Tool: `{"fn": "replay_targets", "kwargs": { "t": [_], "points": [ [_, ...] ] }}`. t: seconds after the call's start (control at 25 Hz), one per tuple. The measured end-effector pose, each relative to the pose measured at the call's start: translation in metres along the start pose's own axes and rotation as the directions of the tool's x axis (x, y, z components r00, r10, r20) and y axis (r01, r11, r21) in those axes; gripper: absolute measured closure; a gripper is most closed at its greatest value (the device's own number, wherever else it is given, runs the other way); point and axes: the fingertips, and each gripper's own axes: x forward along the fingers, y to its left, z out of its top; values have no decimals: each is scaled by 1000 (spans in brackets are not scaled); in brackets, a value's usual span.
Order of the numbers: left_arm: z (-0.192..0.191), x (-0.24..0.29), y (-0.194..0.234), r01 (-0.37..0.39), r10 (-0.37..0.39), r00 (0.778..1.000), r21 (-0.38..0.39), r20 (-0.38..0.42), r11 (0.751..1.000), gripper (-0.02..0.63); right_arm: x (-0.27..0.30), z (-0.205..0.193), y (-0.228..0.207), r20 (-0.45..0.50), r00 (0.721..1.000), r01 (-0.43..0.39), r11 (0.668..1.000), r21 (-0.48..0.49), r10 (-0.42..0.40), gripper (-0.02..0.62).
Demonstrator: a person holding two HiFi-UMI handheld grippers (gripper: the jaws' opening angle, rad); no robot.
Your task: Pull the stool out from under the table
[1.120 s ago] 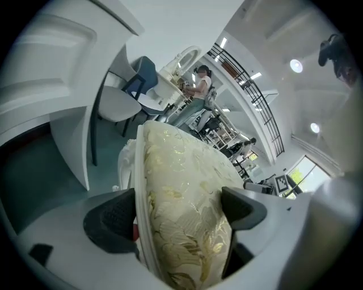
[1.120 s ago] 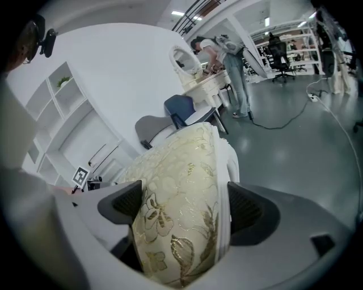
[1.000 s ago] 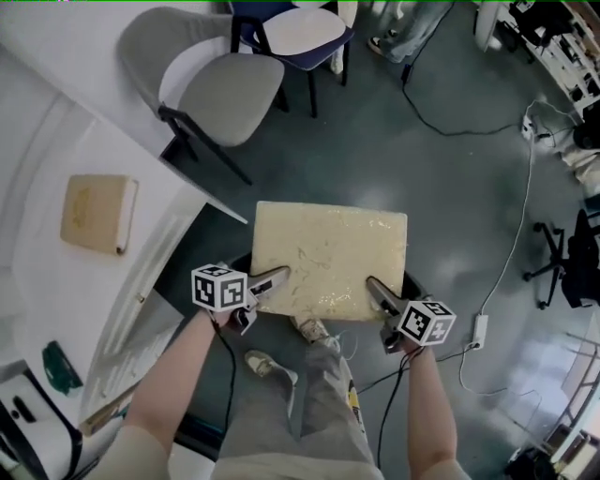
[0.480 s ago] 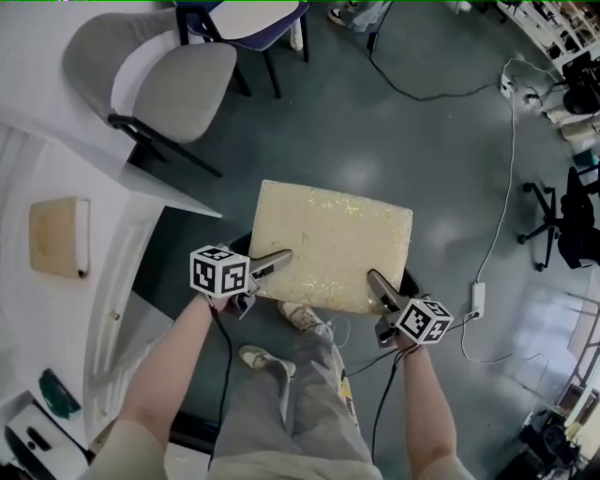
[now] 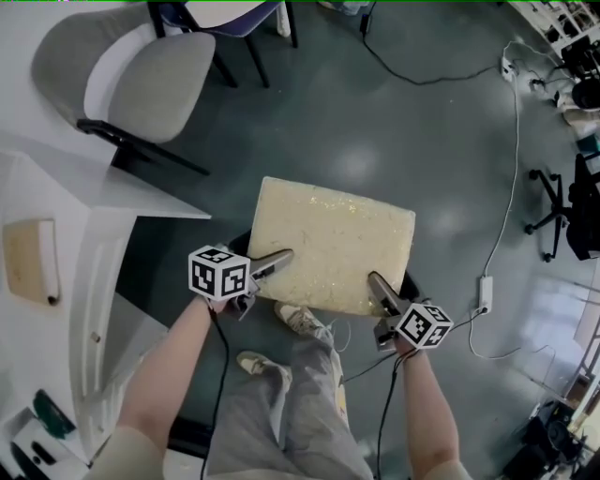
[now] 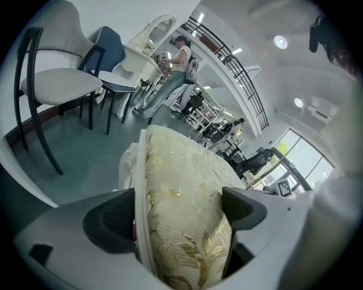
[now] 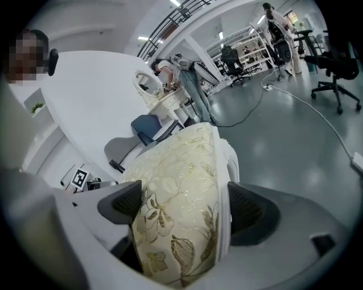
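Observation:
The stool has a cream cushioned seat with a gold leaf pattern and stands on the grey floor, out from the white table at the left. My left gripper is shut on the seat's near left edge; in the left gripper view the cushion fills the gap between both pads. My right gripper is shut on the near right edge, and the right gripper view shows the stool cushion pinched the same way.
A grey-seated chair stands at the table's far side, with a blue chair beyond it. A cable and power strip lie on the floor at the right, near a black office chair. My feet are just behind the stool.
The stool has come further from the table, with both grippers still clamped on it. The view has swung right, so the table and chairs slid left and up.

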Motion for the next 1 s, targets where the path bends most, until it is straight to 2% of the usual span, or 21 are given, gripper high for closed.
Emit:
{"fn": "replay_targets", "kwargs": {
  "t": [0.48, 1.0],
  "points": [
    [-37, 53, 45, -20, 19, 1000, -12, -20, 1000, 144, 44, -37, -55, -18, 1000, 6, 1000, 8, -5, 129],
    [-77, 72, 70, -47, 47, 998, -5, -41, 999, 144, 61, -87, -85, -38, 999, 18, 999, 45, -16, 129]
  ]
}}
